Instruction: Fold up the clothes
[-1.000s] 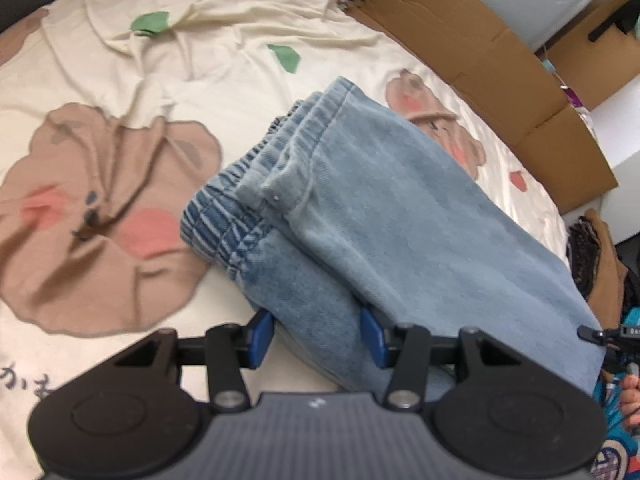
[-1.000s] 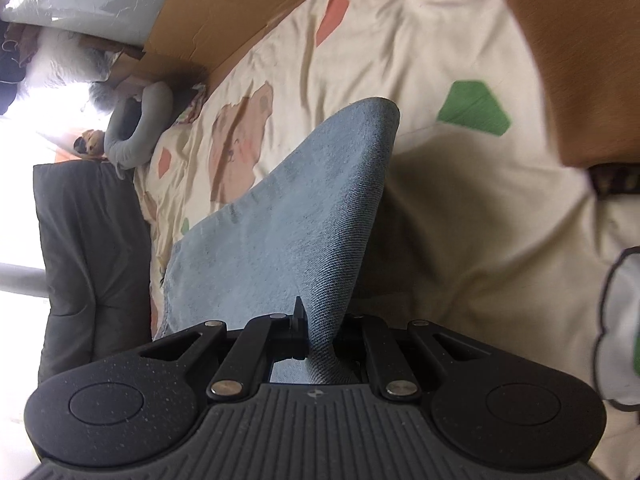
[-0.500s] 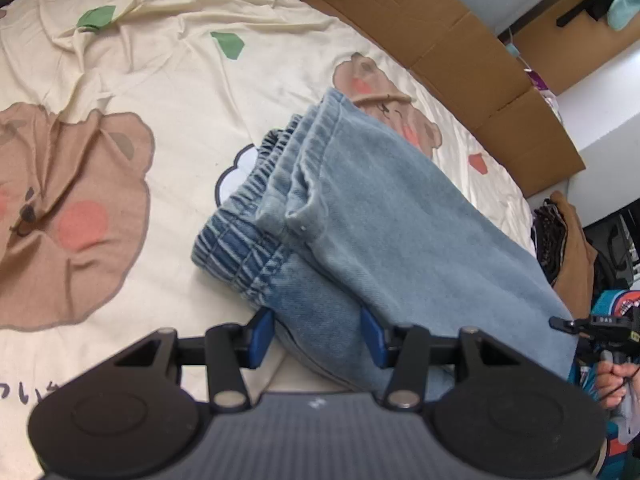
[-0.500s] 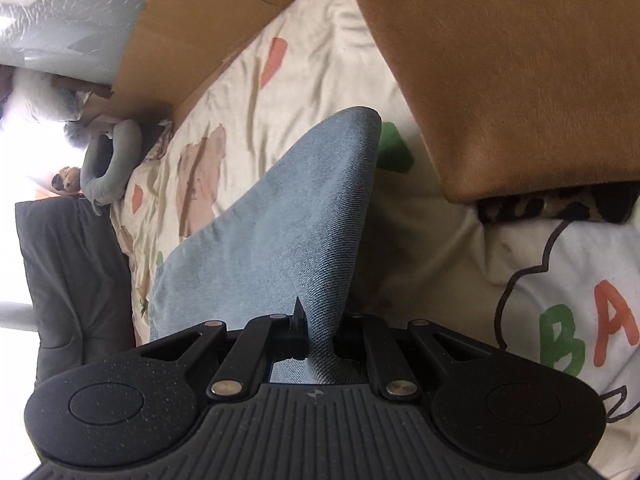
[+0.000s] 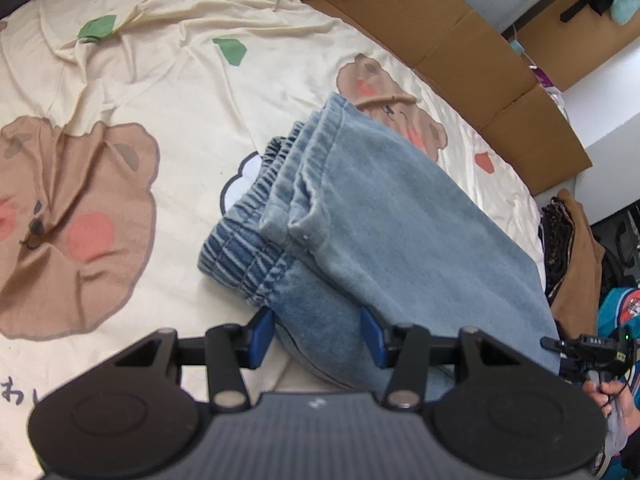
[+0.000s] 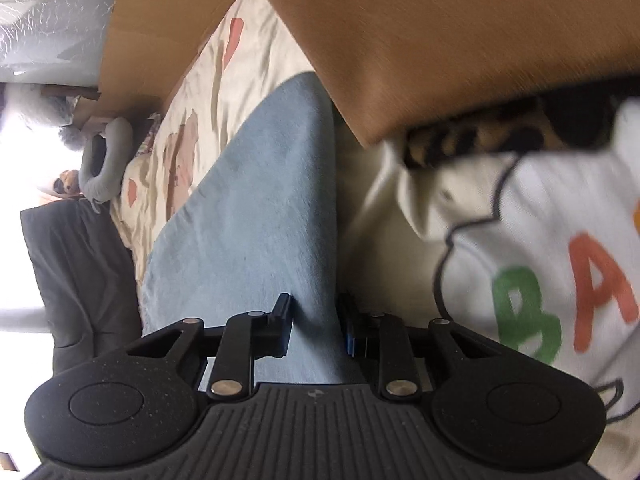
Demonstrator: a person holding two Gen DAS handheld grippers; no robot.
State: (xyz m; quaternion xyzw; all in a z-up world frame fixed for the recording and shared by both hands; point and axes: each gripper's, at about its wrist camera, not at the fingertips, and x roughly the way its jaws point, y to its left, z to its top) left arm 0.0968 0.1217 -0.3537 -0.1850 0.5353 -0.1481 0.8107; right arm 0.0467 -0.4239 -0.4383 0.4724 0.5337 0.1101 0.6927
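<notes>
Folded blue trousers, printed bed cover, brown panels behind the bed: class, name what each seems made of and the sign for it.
Folded blue trousers: likely washed denim, matte; faded blue weave, stitched seams, gathered elastic waistband.
Printed bed cover: thin woven cloth, perhaps cotton, slight sheen; soft creases, printed bears.
Brown panels: corrugated cardboard, dull; fold lines, flat flaps.

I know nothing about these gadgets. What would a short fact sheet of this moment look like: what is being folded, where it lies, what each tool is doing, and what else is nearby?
garment: folded light blue denim trousers, elastic waistband showing
surface: cream bedsheet with bear prints
left gripper: jaws on either side of the trousers' near edge
right gripper: jaws opening, denim fold between them
nearby: brown cardboard along the bed's far side; tan folded cloth over a leopard-print piece
</notes>
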